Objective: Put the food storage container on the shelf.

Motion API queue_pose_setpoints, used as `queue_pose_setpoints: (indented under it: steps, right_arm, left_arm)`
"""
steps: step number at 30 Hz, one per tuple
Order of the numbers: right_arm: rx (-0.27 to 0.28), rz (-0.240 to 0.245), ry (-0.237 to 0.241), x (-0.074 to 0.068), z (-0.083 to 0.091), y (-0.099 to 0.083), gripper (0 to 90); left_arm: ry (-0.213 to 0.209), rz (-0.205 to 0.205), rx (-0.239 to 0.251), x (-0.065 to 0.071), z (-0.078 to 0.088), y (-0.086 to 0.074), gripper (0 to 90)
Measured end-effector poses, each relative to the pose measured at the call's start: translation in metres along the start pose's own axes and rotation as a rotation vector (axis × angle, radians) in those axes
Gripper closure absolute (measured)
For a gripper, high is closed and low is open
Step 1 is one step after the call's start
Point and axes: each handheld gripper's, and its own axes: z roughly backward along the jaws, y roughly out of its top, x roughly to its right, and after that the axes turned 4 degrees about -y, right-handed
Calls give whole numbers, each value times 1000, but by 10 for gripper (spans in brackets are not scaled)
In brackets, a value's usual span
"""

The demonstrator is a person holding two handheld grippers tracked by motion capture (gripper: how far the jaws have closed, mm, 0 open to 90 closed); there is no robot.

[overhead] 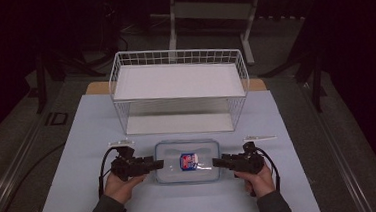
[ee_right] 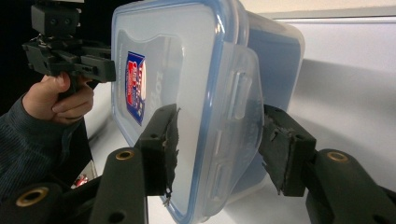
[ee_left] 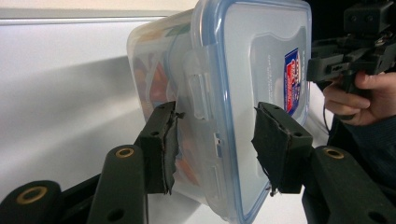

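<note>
A clear plastic container with a blue-rimmed snap lid and a red-and-blue label lies on the pale mat, with colourful contents showing through its side. My left gripper is at its left end. In the left gripper view the container's latch edge sits between the jaws of my left gripper; one pad touches the body, while the other pad stands just off the lid. My right gripper is at the right end. In its own view my right gripper has both pads pressed on the lid and latch flap.
A white wire basket with a white shelf stands just behind the container. Two small pale strips lie on the mat beside the basket's front corners. Dark floor and table legs surround the table.
</note>
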Motion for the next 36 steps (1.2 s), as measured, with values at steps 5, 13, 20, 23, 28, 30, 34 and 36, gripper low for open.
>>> queue_pose_setpoints:
  steps: [5, 13, 20, 23, 28, 30, 34, 36]
  right_arm:
    - [6, 14, 2, -3, 2, 0, 505]
    - [34, 47, -7, -9, 5, 2, 505]
    - [67, 94, -16, -18, 12, 6, 505]
    - [79, 120, -18, -22, 16, 10, 505]
    - [99, 153, -23, -28, 22, 13, 505]
    - [105, 161, -24, -30, 24, 14, 505]
    - [123, 184, -26, -34, 27, 16, 505]
    - [131, 197, -30, -37, 29, 17, 505]
  left_arm:
    - [19, -29, 5, 4, 2, 0, 518]
    - [31, -72, 35, 11, 7, 2, 518]
    - [40, -116, 66, 20, 13, 6, 518]
    - [43, -141, 78, 24, 16, 7, 518]
    - [43, -164, 95, 30, 19, 9, 518]
    - [45, -175, 103, 33, 20, 10, 518]
    - [50, -196, 117, 37, 23, 12, 518]
    - [50, -205, 123, 39, 24, 13, 518]
